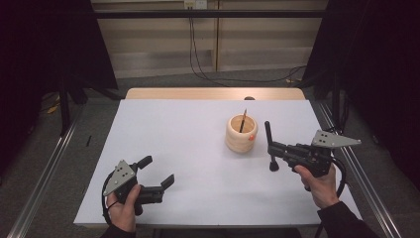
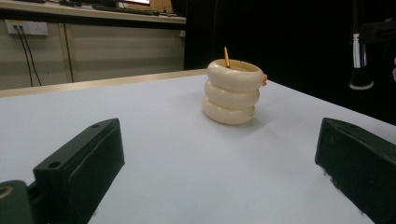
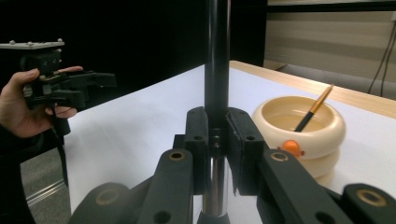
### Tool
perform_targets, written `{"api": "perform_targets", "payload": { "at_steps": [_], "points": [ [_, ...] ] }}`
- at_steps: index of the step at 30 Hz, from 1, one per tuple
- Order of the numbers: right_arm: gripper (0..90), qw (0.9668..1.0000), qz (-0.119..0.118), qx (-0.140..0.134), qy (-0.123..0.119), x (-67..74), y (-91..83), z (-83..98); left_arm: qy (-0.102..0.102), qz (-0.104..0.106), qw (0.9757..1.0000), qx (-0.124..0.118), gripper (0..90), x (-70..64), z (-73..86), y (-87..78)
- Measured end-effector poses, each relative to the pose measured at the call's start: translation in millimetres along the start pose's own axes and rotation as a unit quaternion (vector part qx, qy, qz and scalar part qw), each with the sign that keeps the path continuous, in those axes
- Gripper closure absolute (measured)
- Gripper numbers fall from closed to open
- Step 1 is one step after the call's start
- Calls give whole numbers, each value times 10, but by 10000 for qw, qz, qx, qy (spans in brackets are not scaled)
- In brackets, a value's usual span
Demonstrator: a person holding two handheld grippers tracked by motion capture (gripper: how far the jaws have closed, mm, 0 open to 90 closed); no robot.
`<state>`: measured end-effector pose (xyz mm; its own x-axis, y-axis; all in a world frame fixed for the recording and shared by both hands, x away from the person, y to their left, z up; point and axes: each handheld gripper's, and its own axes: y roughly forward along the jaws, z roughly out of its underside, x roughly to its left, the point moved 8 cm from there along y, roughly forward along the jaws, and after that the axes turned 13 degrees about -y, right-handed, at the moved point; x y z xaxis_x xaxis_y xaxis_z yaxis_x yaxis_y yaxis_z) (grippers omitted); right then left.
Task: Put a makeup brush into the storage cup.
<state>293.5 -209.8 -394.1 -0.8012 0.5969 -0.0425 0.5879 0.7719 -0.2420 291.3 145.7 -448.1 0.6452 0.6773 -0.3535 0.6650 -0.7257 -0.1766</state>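
From above, your right tongs (image 1: 270,145) pinch an upright black brush (image 1: 270,144) beside the ringed cup (image 1: 241,134); your left tongs (image 1: 157,171) stand spread near the tabletop's (image 1: 198,163) front edge. In the right gripper view, the brush's ends are cut off.

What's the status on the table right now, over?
Right tool shut on the black brush, held upright beside the cream holder. Left tool open, nothing in it, low over the table. One thin brush already in the holder; path clear.
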Motion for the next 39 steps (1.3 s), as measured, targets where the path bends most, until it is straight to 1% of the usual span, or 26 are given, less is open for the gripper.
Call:
{"api": "perform_targets", "payload": {
  "at_steps": [1,2,3,4,6,9,10,14,17,18,20,22,25,27,29,30,31,33,34,37,38,39],
  "points": [
    [800,10000,-53,4,-39,19,17,-7,-7,-15,10000,6,12,-2,2,2],
    [801,10000,-57,19,-57,31,30,-12,-4,-15,10000,4,12,-5,2,4],
    [801,9999,-97,13,-80,42,44,-21,30,12,10000,20,12,-6,4,6],
    [801,9999,-107,12,-105,48,55,-31,-1,14,10000,21,12,-10,7,9],
    [801,9998,-171,21,-141,65,85,-49,14,19,10000,24,12,-10,7,11],
    [801,9995,-268,45,-139,96,132,-62,17,19,10000,33,12,-12,9,9],
    [800,9994,-294,48,-177,105,152,-68,21,13,10000,39,12,-12,10,9],
    [801,9985,-465,92,-260,167,231,-96,-5,34,10000,42,12,-20,11,12],
    [800,9981,-542,39,-294,195,289,-154,-6,6,10000,22,12,-22,7,15],
    [801,9979,-563,46,-326,205,309,-178,-23,47,10000,27,12,-27,11,17],
    [801,9974,-604,63,-385,221,352,-236,25,37,10000,73,12,-25,21,20],
    [801,9967,-665,15,-455,239,390,-304,-6,44,10000,63,12,-38,22,28],
    [801,9955,-813,-60,-483,289,472,-363,25,21,10000,74,12,-24,23,31],
    [801,9948,-897,-28,-481,318,549,-338,-6,10,10000,60,12,-24,24,32],
    [801,9944,-951,-7,-452,329,609,-307,19,17,10000,67,12,-22,23,29],
    [801,9944,-953,27,-463,331,623,-301,7,13,10000,65,12,-21,24,28],
    [801,9940,-979,15,-486,337,630,-310,4,15,10000,66,11,-18,24,27],
    [801,9939,-1003,-21,-455,338,623,-347,-23,30,10000,77,12,-11,27,32],
    [801,9932,-1056,-30,-488,343,625,-366,-41,5,10000,63,12,-10,26,32],
    [800,9917,-1161,57,-548,355,631,-387,-4,-6,10000,60,11,-11,22,28],
    [801,9916,-1175,70,-535,356,636,-386,-5,-10,10000,63,11,-10,23,29],
    [801,9908,-1264,104,-469,365,647,-375,-5,-4,10000,67,12,-12,25,31]
  ]
}}
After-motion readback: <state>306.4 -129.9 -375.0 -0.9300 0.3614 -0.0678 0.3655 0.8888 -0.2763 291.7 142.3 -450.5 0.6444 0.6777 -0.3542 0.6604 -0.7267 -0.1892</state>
